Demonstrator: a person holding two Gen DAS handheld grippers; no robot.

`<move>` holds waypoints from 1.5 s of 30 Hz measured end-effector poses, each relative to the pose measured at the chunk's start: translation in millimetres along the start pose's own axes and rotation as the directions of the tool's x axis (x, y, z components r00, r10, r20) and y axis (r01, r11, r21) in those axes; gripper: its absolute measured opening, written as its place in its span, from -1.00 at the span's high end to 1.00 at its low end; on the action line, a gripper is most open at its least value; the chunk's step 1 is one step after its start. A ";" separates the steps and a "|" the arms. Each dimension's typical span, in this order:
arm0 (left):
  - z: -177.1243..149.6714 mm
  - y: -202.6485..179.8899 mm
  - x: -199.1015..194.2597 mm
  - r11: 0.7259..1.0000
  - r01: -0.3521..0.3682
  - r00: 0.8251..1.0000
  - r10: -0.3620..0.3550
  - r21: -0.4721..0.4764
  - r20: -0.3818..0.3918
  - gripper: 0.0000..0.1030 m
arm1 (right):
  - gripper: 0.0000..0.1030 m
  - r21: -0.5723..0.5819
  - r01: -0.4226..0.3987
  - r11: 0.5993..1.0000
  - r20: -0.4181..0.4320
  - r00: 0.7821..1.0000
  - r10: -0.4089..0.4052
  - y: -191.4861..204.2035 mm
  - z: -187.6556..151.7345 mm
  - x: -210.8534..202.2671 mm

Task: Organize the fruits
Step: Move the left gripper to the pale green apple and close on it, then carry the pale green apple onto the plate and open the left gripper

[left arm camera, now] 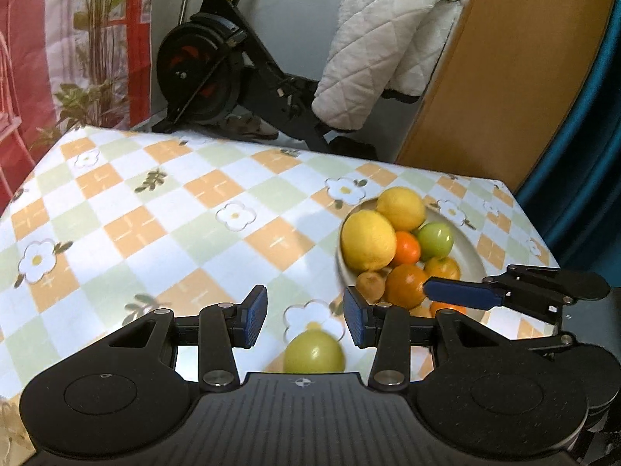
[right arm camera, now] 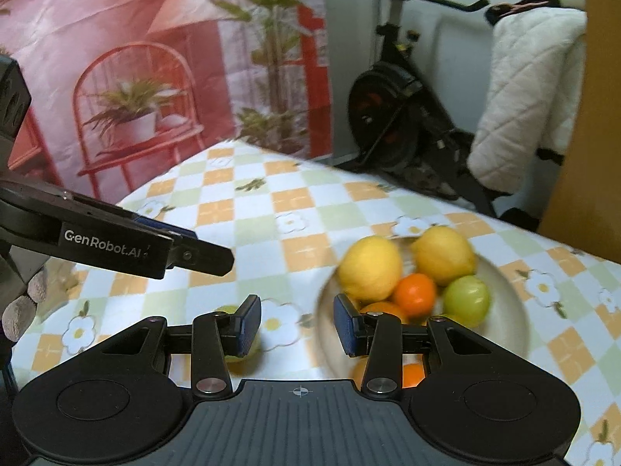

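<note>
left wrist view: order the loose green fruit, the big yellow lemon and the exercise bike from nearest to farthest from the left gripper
1. Loose green fruit: on the tablecloth just below the left gripper, outside the plate.
2. Big yellow lemon: on the plate's left side, ahead and to the right.
3. Exercise bike: on the floor beyond the table's far edge.

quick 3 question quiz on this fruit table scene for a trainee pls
1. True or false: every fruit lies in the plate.
2. What is between the left gripper pads? A) an orange B) nothing C) a lemon
3. Fill in: the green fruit off the plate rests on the ____.

Key
1. False: one green fruit lies apart on the tablecloth.
2. B: the pads stand apart, gripping nothing; the right gripper is likewise empty.
3. Tablecloth.
</note>
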State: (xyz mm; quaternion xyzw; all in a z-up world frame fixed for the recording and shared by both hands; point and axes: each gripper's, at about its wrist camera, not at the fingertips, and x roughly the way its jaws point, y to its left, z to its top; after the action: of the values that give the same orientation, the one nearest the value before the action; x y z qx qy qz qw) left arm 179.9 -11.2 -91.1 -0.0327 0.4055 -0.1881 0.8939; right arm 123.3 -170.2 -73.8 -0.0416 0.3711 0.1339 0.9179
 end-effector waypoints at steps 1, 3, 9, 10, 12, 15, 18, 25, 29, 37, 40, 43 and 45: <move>-1.7 3.2 0.3 1.000 0.001 1.000 -0.001 -0.008 -0.005 0.12 | 0.26 -0.006 -0.005 1.000 -0.009 1.000 0.005 3.8 -1.3 2.7; -4.6 8.3 1.2 1.000 0.008 1.000 -0.009 -0.023 -0.013 0.12 | 0.26 -0.025 -0.011 1.000 -0.028 1.000 0.010 13.6 -3.9 8.3; -16.9 15.6 7.7 0.999 0.029 0.999 -0.031 -0.045 -0.040 0.12 | 0.26 -0.055 -0.033 0.998 -0.075 0.997 0.029 30.8 -9.7 24.2; -18.6 16.5 9.1 0.998 0.035 0.998 -0.037 -0.047 -0.044 0.12 | 0.26 -0.057 -0.036 0.998 -0.081 0.996 0.031 32.4 -10.3 26.2; -22.5 19.4 13.0 0.997 0.047 0.997 -0.050 -0.056 -0.052 0.12 | 0.26 -0.061 -0.041 0.997 -0.091 0.995 0.036 35.5 -11.3 31.0; -26.9 21.4 15.9 0.996 0.060 0.996 -0.064 -0.071 -0.059 0.12 | 0.26 -0.069 -0.047 0.997 -0.105 0.994 0.039 38.8 -13.2 36.7; -29.8 21.6 18.4 0.994 0.073 0.995 -0.078 -0.079 -0.068 0.12 | 0.26 -0.070 -0.056 0.996 -0.113 0.992 0.048 40.4 -14.0 42.2; -37.0 22.4 25.6 0.990 0.104 0.990 -0.112 -0.096 -0.089 0.11 | 0.25 -0.079 -0.072 0.994 -0.125 0.990 0.062 45.1 -13.4 50.3; -38.6 23.2 28.5 0.987 0.123 0.987 -0.133 -0.108 -0.090 0.11 | 0.21 -0.061 -0.070 0.996 -0.124 0.990 0.063 43.0 -15.5 52.8; -40.8 23.4 34.6 0.978 0.158 0.980 -0.173 -0.138 -0.099 0.11 | 0.18 -0.027 -0.062 0.998 -0.130 0.990 0.058 38.4 -20.2 56.5; -42.8 22.3 36.1 0.975 0.169 0.978 -0.184 -0.144 -0.097 0.11 | 0.18 -0.005 -0.061 0.998 -0.130 0.990 0.059 36.1 -22.9 58.1; -43.7 22.2 37.6 0.973 0.177 0.977 -0.192 -0.150 -0.095 0.12 | 0.18 0.019 -0.061 0.998 -0.121 0.991 0.063 33.7 -25.9 57.6; -44.4 21.2 37.6 0.972 0.184 0.976 -0.199 -0.147 -0.092 0.15 | 0.18 0.030 -0.060 0.998 -0.114 0.991 0.063 32.8 -27.7 56.8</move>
State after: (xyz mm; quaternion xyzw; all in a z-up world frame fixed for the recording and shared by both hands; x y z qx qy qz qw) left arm 176.3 -1.0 -152.1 -0.1234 0.4593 -0.2464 0.8445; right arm 134.7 -131.4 -132.3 -0.0255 0.4264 0.1546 0.8909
